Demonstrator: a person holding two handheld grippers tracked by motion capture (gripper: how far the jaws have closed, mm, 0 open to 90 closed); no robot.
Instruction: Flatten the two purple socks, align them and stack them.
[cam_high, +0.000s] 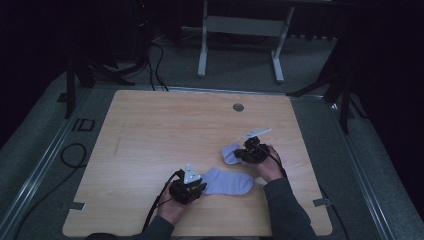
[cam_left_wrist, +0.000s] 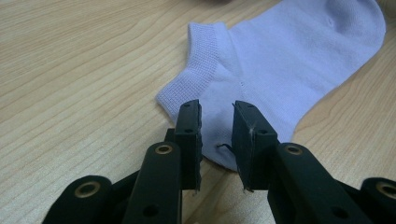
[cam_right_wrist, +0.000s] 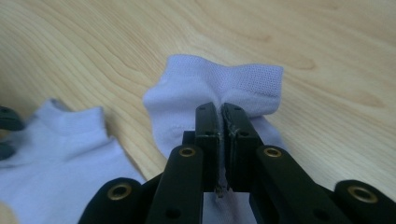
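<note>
The left gripper (cam_left_wrist: 217, 128) is held open, its jaws straddling the heel edge of the near sock (cam_left_wrist: 285, 70), which lies flat near the table's (cam_high: 150, 130) front edge. The right gripper (cam_right_wrist: 220, 122) is clamped on the bunched far sock (cam_right_wrist: 219, 84), just beside the first. Bare wood is left all around. The pinch is seen clearly from the right gripper view.
</note>
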